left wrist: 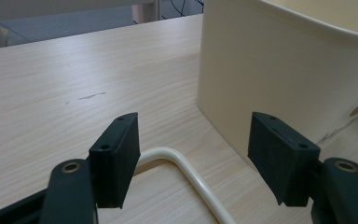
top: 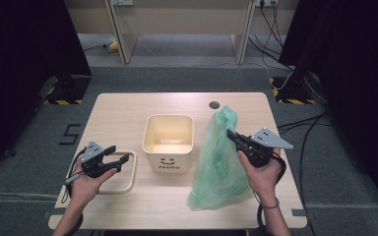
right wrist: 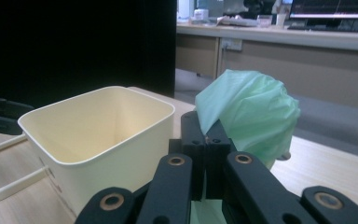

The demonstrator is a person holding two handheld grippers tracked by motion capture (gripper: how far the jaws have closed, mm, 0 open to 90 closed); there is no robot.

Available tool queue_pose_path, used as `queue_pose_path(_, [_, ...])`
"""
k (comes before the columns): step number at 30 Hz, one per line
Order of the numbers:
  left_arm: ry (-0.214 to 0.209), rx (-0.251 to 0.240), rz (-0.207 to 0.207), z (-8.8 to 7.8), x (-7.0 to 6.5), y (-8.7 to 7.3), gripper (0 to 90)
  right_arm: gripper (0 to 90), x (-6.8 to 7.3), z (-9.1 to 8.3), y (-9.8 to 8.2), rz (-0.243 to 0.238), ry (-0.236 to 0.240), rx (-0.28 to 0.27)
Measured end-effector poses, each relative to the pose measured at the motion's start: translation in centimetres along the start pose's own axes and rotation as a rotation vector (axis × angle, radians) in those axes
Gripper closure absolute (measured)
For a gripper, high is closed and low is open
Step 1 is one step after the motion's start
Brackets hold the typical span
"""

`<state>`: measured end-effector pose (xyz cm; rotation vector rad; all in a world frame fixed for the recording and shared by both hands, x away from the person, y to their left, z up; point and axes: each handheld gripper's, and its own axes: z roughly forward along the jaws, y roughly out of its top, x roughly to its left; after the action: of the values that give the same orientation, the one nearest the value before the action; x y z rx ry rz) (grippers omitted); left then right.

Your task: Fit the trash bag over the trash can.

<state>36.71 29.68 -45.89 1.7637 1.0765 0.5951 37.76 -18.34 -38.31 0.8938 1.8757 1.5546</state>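
A cream square bin with a smiley face and "Hello" stands mid-table; it also shows as the bin and the bin in the gripper views. A pale green plastic bag hangs to its right, lifted, its lower end on the table. My right gripper is shut on the bag near its top. My left gripper is open, left of the bin. Its fingers stand over a cream wire frame lying flat on the table, not gripping it.
The frame lies at the front left of the light wooden table. A dark round hole sits at the table's far edge. Desks, cables and dark curtains stand beyond.
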Motion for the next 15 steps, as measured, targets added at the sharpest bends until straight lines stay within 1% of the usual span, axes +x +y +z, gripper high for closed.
queue_pose_path(7, [0.000,-0.005,-0.002,0.0,0.0,-0.1,33.3,90.0,0.7,-0.2,0.9,-0.023,0.015,-0.033])
queue_pose_path(15, [-0.001,-0.008,-0.003,0.1,0.0,-0.1,33.5,90.0,1.6,-1.3,2.3,-0.047,0.048,-0.065])
